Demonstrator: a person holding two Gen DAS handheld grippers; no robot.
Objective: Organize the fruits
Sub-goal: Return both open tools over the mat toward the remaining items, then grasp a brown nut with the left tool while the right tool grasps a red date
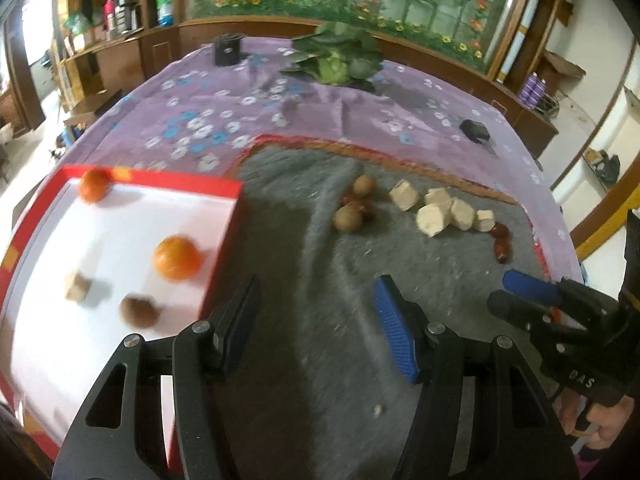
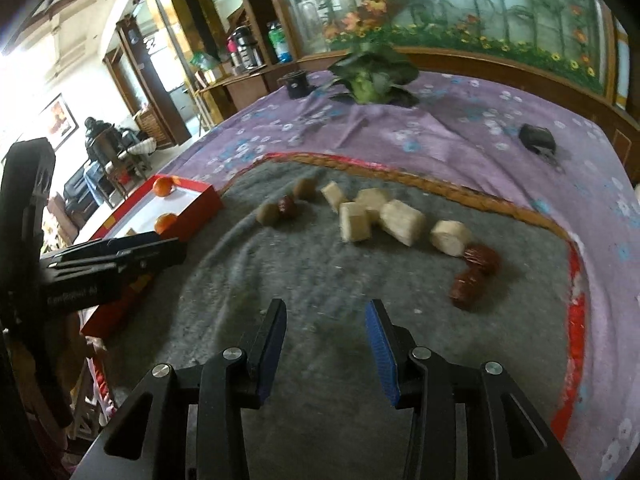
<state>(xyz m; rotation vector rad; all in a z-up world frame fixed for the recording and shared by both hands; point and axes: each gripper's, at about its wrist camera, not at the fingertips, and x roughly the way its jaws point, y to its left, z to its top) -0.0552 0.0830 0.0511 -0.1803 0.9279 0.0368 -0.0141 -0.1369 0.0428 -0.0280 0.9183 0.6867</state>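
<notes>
Jaws of both grippers stood apart, empty; right gripper [image 2: 326,322] should straddle one wrinkled dark-red date [image 2: 466,288] squarely, ahead-right.

Two oranges [image 1: 176,257] sit in the red-rimmed white box [image 1: 176,182] with a pale chunk [image 1: 77,287] and a brown fruit [image 1: 139,311] — on the grey mat [image 1: 304,272] lie cream sugarcane pieces [image 2: 402,222], round brown fruits [image 1: 347,218] and wrinkled red dates [image 2: 466,289].
</notes>
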